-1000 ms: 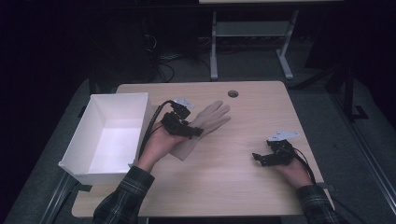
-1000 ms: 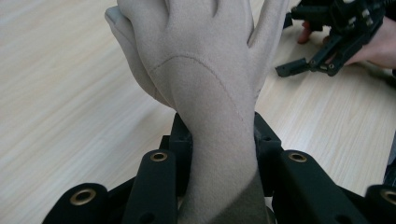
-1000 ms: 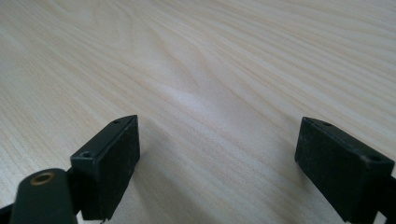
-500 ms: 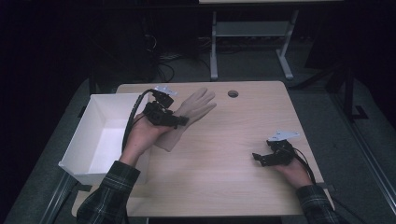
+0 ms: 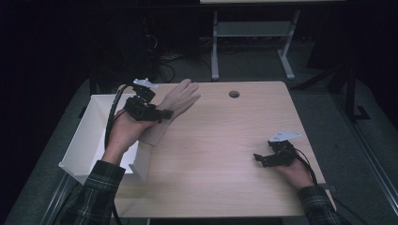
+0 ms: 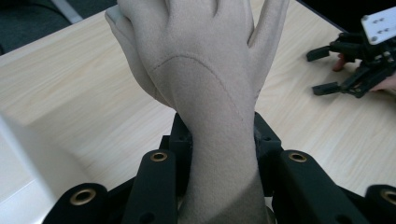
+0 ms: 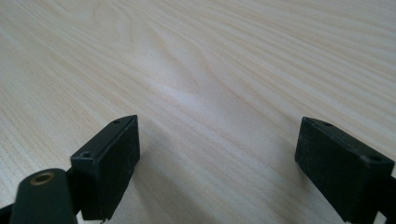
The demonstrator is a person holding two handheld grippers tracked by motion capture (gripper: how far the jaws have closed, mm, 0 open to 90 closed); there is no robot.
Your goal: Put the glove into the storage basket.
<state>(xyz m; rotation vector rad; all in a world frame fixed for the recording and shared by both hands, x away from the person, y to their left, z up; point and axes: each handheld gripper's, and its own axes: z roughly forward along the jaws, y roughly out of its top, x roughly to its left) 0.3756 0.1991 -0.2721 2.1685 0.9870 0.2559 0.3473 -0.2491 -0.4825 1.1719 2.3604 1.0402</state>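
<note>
Nearest me in the high view, my two plaid sleeves (image 5: 96, 187) come in from the bottom edge. My right gripper (image 5: 268, 158) rests low on the near right part of the wooden table (image 5: 220, 154); in the right gripper view its two black jaws stand wide apart with only bare wood grain between them, nothing gripped.

Farther in and to the left, my left gripper (image 5: 159, 114) is held above the table's left edge, just beside the white bin (image 5: 82, 143), which stands against that edge. Its jaws are clamped on the beige glove (image 5: 176, 105). In the left gripper view the glove (image 6: 210, 79) rises between the jaws, pinched at the wrist part, with the palm and fingers fanned out beyond them; the pads press on both sides of the fabric. Seen from above, the cuff end hangs down near the bin's inner wall, while the glove's fingers point away from me and to the right over the table. The same view shows the right gripper (image 6: 348, 65) well apart, on the wood.

Farthest, near the table's back edge, sits a small round grommet hole (image 5: 234, 94). Beyond the table stands a pale metal frame (image 5: 253, 42) on the dark floor.
</note>
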